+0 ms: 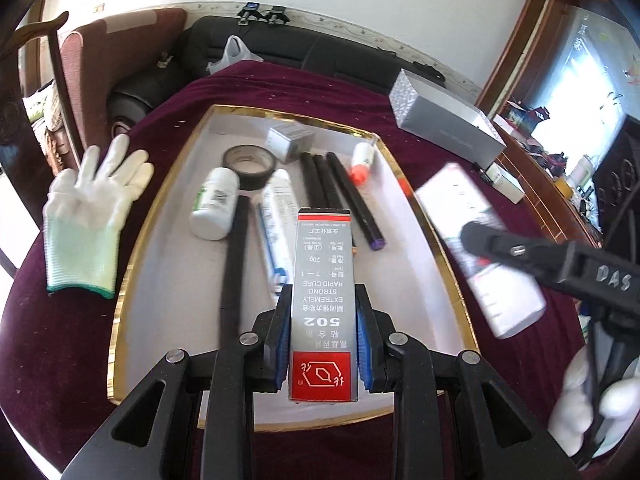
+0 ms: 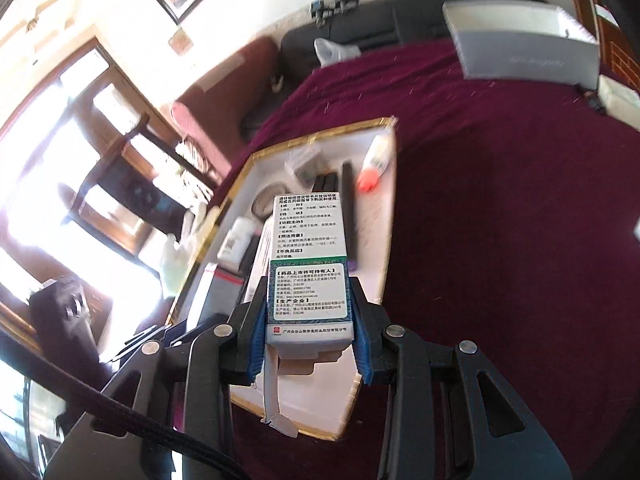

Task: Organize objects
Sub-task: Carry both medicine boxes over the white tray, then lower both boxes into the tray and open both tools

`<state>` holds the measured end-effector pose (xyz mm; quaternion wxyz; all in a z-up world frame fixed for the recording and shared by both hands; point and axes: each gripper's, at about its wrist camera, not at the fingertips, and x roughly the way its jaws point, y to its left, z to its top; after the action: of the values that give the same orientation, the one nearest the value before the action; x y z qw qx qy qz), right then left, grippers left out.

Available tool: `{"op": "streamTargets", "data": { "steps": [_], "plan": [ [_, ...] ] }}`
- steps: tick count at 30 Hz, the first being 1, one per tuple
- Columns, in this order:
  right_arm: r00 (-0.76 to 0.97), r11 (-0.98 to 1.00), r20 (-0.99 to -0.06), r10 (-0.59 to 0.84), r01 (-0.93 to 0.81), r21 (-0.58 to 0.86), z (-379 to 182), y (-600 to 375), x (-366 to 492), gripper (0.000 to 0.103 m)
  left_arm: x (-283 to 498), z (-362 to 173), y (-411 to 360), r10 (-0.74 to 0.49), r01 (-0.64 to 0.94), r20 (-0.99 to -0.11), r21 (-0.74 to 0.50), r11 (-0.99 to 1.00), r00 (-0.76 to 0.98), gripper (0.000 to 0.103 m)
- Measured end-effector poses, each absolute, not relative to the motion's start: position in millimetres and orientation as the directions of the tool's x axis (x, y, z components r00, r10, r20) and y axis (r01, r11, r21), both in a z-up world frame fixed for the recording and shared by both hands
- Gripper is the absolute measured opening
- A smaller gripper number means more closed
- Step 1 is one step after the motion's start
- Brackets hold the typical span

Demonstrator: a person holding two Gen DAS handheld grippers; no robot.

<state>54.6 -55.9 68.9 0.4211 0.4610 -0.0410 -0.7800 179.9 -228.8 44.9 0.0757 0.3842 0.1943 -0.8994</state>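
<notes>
1. The left gripper (image 1: 323, 336) is clamped on a 502 glue box (image 1: 323, 300), grey with red ends; its blue pads press both long sides, and the box hangs over the near part of the gold-rimmed tray (image 1: 120, 280).
2. The right gripper (image 2: 310, 340) is clamped on a medicine box (image 2: 308, 264), white and green with printed panels. The box's lower flap hangs open. It is held above the tray's near right edge.
3. Already in the tray: a white pill bottle (image 1: 214, 204), a roll of black tape (image 1: 250, 162), a white tube (image 1: 276, 216), three black pens (image 1: 340, 196), a small bottle with an orange cap (image 1: 362, 162) and a small grey box (image 1: 290, 138).
4. A white work glove (image 1: 90, 208) lies on the maroon cloth left of the tray; a long grey box (image 1: 444, 120) sits beyond the tray's far right corner.
5. Judged step: carrying both boxes to the tray for placing.
6. Next move likely calls for lowering each box onto bare tray floor, the glue box near the front, the medicine box along the right side, then letting go without knocking the pens or tube.
</notes>
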Motion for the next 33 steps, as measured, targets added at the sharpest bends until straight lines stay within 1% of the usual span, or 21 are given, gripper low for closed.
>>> {"op": "streamTargets", "data": {
  "steps": [5, 9, 15, 20, 24, 27, 33],
  "plan": [
    [-0.256, -0.689, -0.733, -0.631, 0.62, 0.376, 51, -76, 54, 0.033, 162, 34, -217, 0.079, 0.264, -0.73, -0.344, -0.901, -0.679, 0.023],
    [-0.312, -0.717, -0.747, -0.587, 0.628, 0.302, 51, -78, 55, 0.033, 149, 26, -214, 0.114, 0.263, -0.738, -0.375, -0.889, -0.665, 0.023],
    [-0.316, -0.724, -0.757, -0.572, 0.628, 0.285, 48, -81, 52, 0.033, 142, 18, -210, 0.123, 0.271, -0.745, -0.384, -0.882, -0.656, 0.023],
    [-0.326, -0.731, -0.767, -0.553, 0.631, 0.259, 41, -85, 53, 0.033, 144, 16, -210, 0.085, 0.296, -0.75, -0.358, -0.886, -0.656, 0.023],
    [-0.343, -0.737, -0.773, -0.533, 0.638, 0.225, 39, -87, 55, 0.033, 148, 16, -213, 0.024, 0.325, -0.754, -0.312, -0.893, -0.657, 0.023],
    [-0.363, -0.739, -0.776, -0.516, 0.647, 0.189, 39, -91, 58, 0.033, 151, 15, -217, 0.011, 0.341, -0.756, -0.308, -0.888, -0.654, 0.023],
    [-0.363, -0.736, -0.784, -0.503, 0.656, 0.169, 38, -98, 59, 0.033, 156, 17, -221, -0.011, 0.367, -0.768, -0.293, -0.883, -0.64, 0.025]
  ]
}}
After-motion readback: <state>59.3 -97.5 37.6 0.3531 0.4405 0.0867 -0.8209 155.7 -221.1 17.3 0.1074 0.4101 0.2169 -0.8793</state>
